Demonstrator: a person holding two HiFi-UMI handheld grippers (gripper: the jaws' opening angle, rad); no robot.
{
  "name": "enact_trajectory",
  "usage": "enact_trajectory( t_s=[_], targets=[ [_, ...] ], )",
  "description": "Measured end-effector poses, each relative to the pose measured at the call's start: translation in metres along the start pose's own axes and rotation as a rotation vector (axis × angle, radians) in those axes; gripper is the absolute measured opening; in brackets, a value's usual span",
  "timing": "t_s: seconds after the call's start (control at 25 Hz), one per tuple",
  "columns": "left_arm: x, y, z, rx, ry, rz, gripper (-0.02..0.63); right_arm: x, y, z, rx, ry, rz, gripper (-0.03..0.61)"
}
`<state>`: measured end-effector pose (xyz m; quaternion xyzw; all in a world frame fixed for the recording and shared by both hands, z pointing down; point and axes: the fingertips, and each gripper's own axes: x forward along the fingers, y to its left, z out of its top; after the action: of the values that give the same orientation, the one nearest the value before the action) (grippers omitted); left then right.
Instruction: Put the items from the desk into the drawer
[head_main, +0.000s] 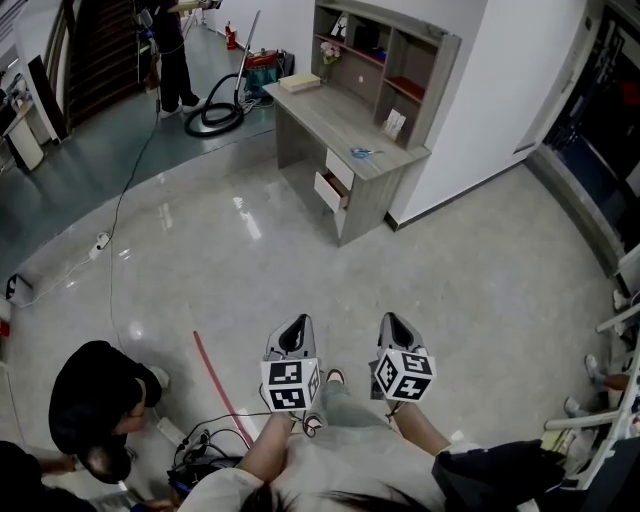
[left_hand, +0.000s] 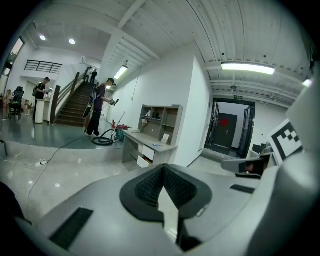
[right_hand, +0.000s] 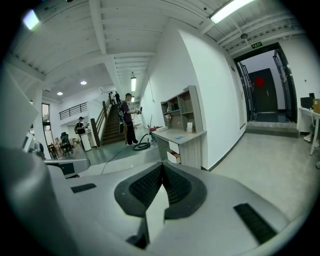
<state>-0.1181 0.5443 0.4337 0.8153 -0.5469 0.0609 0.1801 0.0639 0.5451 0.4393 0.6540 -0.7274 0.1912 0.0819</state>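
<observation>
Both grippers are low in the middle of the head view, side by side, and they point up the frame toward the desk (head_main: 345, 125). The left gripper (head_main: 297, 324) has its jaws pressed together and nothing is between them. The right gripper (head_main: 391, 321) is closed in the same way and is also empty. The two are near each other but do not touch.

The desk stands well apart from them, in the upper middle of the frame, against the white wall. One drawer (head_main: 329, 190) on its front is pulled out. On the desk top lies a small blue thing (head_main: 362, 153) near the front edge, and a white card (head_main: 394, 124) stands behind it by the shelf. A flat pale box (head_main: 300, 82) lies at the far end of the top.

A person (head_main: 95, 400) crouches at the lower left, beside a red stick (head_main: 220, 385) on the shiny floor (head_main: 240, 260). Another person (head_main: 170, 50) stands at the upper left near a black hose (head_main: 213, 118).
</observation>
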Motion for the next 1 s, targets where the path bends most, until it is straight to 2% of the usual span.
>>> enact_trajectory(
  t_s=[0.2,0.44,1.0],
  targets=[
    [0.032,0.009,-0.001,-0.008,0.025,-0.027,-0.003,0.029,-0.003,0.005,0.0,0.002,-0.008,-0.002],
    [0.085,0.022,0.019,0.008,0.026,-0.038,-0.003,0.081,-0.016,0.025,0.013,0.001,-0.013,-0.002],
    [0.222,0.037,0.053,-0.046,0.047,-0.063,-0.003,0.209,-0.053,0.076,-0.021,0.055,0.0,-0.002]
  ],
)
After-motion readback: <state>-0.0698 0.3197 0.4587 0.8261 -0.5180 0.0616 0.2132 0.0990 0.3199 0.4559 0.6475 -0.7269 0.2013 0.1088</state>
